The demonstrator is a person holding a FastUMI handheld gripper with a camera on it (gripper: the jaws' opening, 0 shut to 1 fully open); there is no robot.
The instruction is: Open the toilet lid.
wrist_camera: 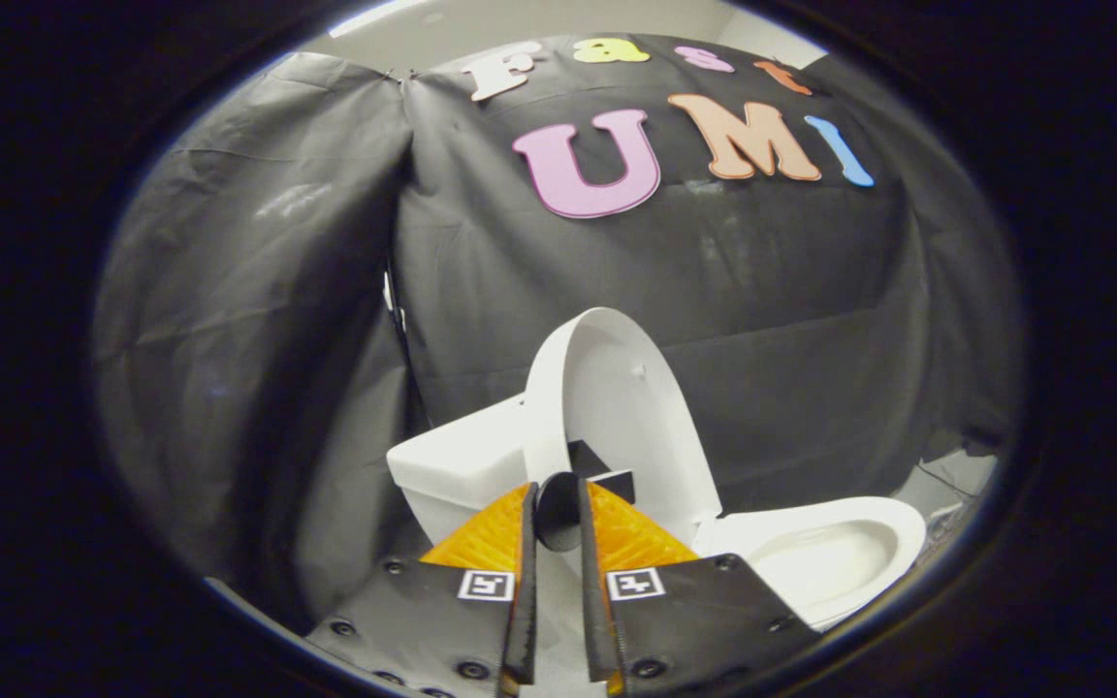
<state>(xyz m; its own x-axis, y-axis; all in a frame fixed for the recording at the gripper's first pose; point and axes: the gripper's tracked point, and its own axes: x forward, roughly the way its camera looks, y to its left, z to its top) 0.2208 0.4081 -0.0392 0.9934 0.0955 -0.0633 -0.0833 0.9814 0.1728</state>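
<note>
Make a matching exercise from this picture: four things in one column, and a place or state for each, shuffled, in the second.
Things:
1. white plastic toilet lid
2. white toilet bowl
3. white toilet tank
4. small black knob on the lid

States or places:
A. exposed, with nothing covering it
B. clamped between the jaws of the gripper
C. raised, standing nearly upright
D. beyond the raised lid, by the black cloth wall

Pairs: 1-C, 2-A, 3-D, 4-B

My gripper sits level, pointing forward, with both fingers drawn close and nearly parallel. They press from either side on a dark round knob caught between their tips.
</note>
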